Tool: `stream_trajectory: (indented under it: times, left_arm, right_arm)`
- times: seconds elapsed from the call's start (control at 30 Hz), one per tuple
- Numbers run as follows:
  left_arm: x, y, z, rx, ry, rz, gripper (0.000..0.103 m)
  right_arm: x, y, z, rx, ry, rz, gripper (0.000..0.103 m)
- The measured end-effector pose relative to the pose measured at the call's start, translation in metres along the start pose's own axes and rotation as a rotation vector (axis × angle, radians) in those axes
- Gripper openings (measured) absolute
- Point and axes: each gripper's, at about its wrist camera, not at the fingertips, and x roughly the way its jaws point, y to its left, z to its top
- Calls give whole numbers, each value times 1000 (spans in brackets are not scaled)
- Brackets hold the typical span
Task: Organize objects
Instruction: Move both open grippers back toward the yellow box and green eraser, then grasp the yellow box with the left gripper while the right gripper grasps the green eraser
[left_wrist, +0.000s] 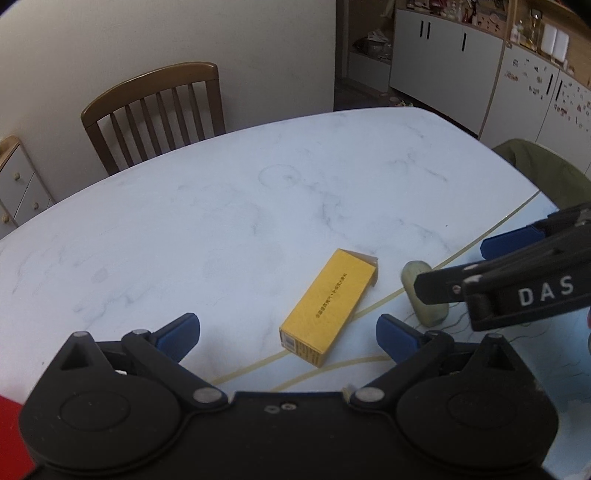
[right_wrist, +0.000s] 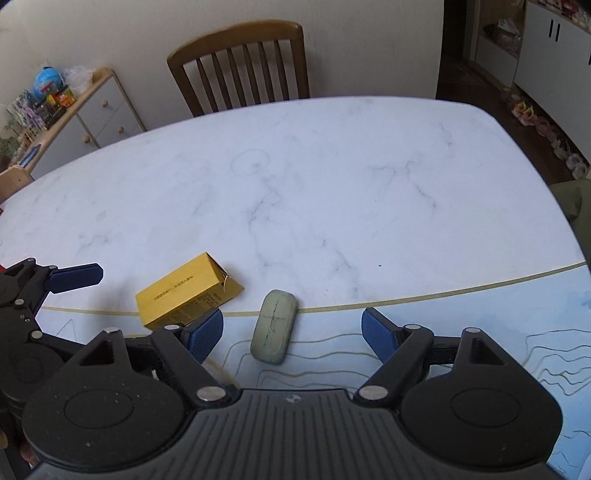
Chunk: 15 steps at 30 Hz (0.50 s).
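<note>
A yellow carton (left_wrist: 327, 306) (right_wrist: 186, 295) lies flat on the marble table (left_wrist: 229, 206) with one end flap open. To its right rests a pale green soap bar (right_wrist: 274, 326) (left_wrist: 426, 295), cracked on top. My left gripper (left_wrist: 288, 332) stands open just short of the carton, which sits between and beyond its blue pads. My right gripper (right_wrist: 291, 332) is open too, with the soap between its fingers near the left one. In the left wrist view the right gripper's black finger covers part of the soap.
A wooden chair (left_wrist: 155, 110) (right_wrist: 240, 62) stands at the table's far side. A light blue mat with gold lines (right_wrist: 480, 332) covers the near table. A low drawer cabinet (right_wrist: 85, 114) stands left, white cupboards (left_wrist: 443, 48) at the back right, a green cushion (left_wrist: 543, 170) right.
</note>
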Motion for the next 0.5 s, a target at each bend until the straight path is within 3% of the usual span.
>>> stream_trajectory:
  times: [0.07, 0.27, 0.5]
  left_arm:
    - [5, -2, 0, 12, 4, 0, 100]
    - [14, -3, 1, 25, -8, -7, 94]
    - [18, -8, 1, 66, -34, -20, 80]
  right_arm:
    - [5, 2, 1, 2, 14, -5, 80]
    - [14, 7, 3, -1, 42, -23, 64]
    - [18, 15, 6, -23, 63, -20, 45]
